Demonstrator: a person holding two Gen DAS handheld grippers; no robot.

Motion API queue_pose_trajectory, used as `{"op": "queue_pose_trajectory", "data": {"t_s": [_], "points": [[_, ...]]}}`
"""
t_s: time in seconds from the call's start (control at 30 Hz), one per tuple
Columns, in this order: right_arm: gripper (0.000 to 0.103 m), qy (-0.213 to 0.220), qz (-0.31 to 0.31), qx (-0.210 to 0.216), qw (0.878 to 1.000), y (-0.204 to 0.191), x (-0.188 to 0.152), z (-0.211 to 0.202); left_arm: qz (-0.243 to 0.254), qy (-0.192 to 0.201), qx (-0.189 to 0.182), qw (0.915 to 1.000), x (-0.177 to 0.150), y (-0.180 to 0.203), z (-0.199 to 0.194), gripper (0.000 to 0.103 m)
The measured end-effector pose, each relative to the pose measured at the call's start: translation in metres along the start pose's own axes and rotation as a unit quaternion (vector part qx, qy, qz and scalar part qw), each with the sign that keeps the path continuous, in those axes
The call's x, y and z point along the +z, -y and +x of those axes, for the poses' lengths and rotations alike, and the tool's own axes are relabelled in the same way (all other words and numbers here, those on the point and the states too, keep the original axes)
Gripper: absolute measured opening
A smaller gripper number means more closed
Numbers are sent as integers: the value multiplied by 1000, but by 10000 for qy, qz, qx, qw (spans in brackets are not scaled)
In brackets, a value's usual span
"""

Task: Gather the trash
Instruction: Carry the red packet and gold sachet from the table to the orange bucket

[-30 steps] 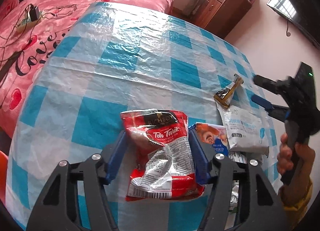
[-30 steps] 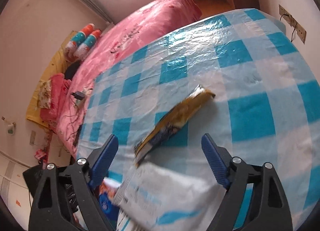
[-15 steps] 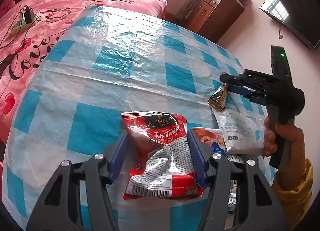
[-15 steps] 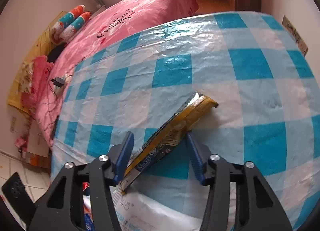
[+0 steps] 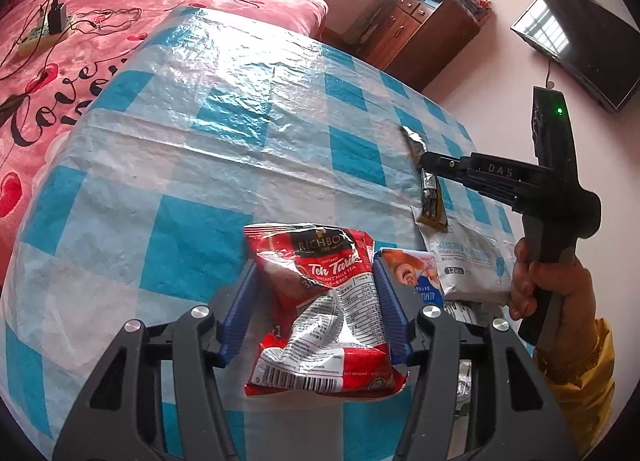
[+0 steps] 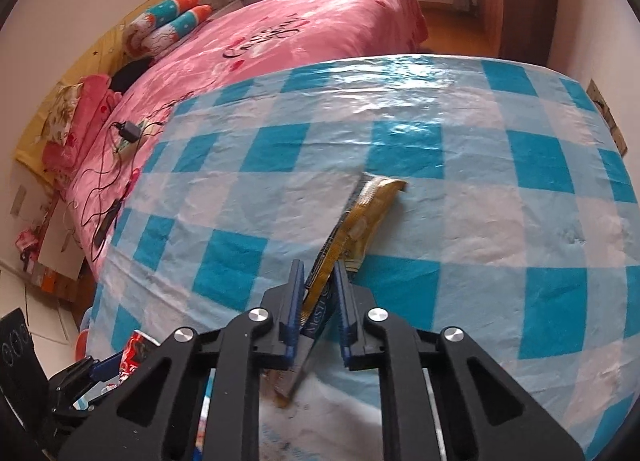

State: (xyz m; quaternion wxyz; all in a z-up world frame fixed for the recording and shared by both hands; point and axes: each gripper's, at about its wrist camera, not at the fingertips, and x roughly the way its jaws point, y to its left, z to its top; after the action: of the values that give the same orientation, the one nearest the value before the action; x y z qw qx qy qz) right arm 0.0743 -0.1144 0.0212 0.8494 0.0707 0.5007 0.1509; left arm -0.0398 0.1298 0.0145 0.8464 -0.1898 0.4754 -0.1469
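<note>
My left gripper (image 5: 314,261) is shut on a crumpled red Teh Tarik packet (image 5: 320,301), its blue pads pressing both sides. To its right lie a blue snack packet (image 5: 412,273) and a white pouch (image 5: 468,261) near the table's front edge. Farther right, a hand in a yellow sleeve holds my right gripper (image 5: 424,159). In the right wrist view my right gripper (image 6: 318,265) is shut on the near part of a long gold sachet wrapper (image 6: 360,217). The wrapper's far end rests on the cloth and its near end overlaps the white pouch (image 6: 320,429).
The table wears a blue and white checked plastic cloth (image 5: 200,141). A pink bed (image 5: 80,21) with a charger and cables (image 5: 56,17) runs along its far side. A wooden cabinet (image 5: 420,37) and a wall TV (image 5: 580,41) stand beyond on the right.
My right gripper moved forward over the gold wrapper and its jaws closed from wide apart onto it. The left gripper stayed in place with the red packet.
</note>
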Motion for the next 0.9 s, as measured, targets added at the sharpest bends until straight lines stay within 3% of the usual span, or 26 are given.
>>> {"op": "queue_pose_trajectory", "data": {"t_s": [0.5,0.9], "points": [[10,585,-588,-127,9965,-65,-30,-39,53,331,-98,9994,-7,-12,-33,58],[10,672,-1026,163,9923,-123,-48,-61,32,634,77,9980,-18,-32,-75,58]]}}
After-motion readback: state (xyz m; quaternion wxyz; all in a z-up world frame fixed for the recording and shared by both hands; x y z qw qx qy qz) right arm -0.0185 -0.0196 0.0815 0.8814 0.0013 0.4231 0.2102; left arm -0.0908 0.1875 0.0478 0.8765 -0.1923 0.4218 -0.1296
